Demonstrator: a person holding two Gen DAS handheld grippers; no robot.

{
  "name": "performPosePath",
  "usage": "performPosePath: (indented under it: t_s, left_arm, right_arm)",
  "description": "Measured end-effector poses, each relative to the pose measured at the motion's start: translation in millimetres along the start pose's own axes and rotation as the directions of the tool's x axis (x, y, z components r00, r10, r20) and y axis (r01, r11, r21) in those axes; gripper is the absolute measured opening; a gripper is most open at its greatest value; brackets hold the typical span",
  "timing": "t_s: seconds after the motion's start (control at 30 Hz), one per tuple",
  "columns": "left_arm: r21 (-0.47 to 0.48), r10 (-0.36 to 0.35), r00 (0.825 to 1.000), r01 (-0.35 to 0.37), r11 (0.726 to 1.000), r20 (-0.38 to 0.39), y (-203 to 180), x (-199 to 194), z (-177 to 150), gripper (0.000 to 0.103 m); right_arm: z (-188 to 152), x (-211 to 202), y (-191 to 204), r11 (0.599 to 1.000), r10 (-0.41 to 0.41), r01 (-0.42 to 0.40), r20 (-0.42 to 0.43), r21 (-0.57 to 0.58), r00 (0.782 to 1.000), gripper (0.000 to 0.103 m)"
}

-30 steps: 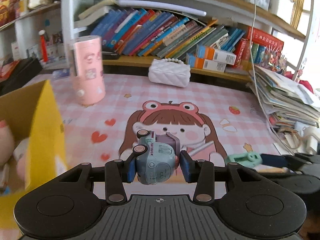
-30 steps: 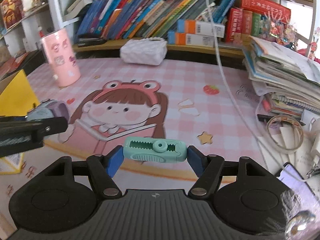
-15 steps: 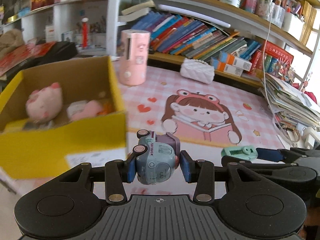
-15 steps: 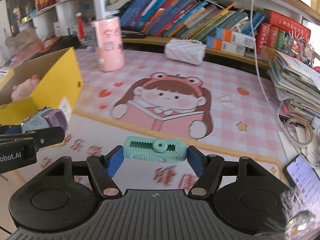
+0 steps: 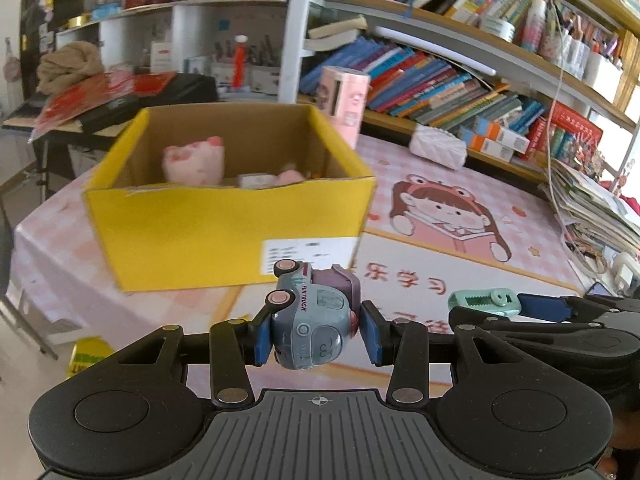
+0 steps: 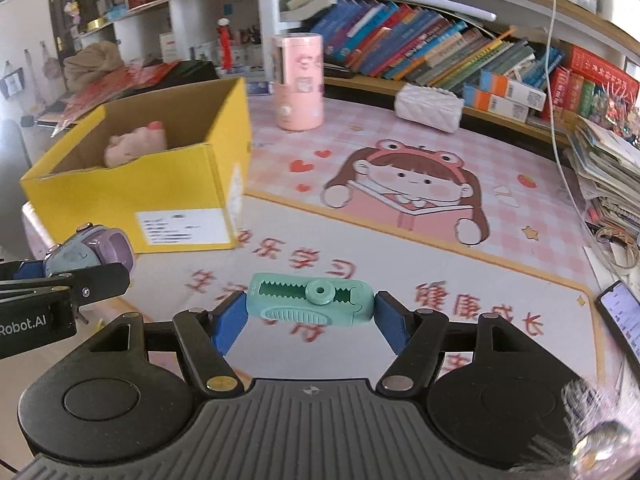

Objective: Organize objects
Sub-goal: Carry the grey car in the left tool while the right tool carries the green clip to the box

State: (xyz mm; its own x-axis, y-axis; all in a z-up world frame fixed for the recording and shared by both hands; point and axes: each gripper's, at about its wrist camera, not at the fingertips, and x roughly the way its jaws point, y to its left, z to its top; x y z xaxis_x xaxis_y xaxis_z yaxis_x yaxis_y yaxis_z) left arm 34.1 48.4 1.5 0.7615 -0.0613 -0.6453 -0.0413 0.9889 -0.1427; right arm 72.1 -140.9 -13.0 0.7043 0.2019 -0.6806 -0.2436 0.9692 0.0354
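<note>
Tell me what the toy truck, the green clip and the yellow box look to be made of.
Toy truck: looks like hard plastic or painted metal, glossy, with highlights on its rounded body. Green clip: matte moulded plastic, with crisp toothed edges. Yellow box: cardboard, with a brown raw inside, a yellow outer skin and a white paper label.

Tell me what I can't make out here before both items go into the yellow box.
- Box floor: left wrist view, the yellow box front wall hides it; only the pink plush shows clearly.
- Box label: print too small, both views.
- Phone: right wrist view, cut off by the edge.
- Toy truck: underside hidden.
</note>
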Motion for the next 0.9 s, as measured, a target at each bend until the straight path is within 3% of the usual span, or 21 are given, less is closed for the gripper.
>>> performPosePath:
  t_s: [0.4,0.9]
  left_arm:
    - [-0.027,0.032,0.998,-0.030,0.999,0.046,40,-34,-11,0.042]
    - [-0.043,0.036,0.996,-0.032,0.999,0.082,67,-53,-19,0.042]
  right_arm:
    - [-12,-20,57,0.997,0.049,-0.048,0.018,-0.054,0.999,0.067]
    - [-18,-30,93,0.995,0.063,-0.060,0.032,-0.085,0.998,0.067]
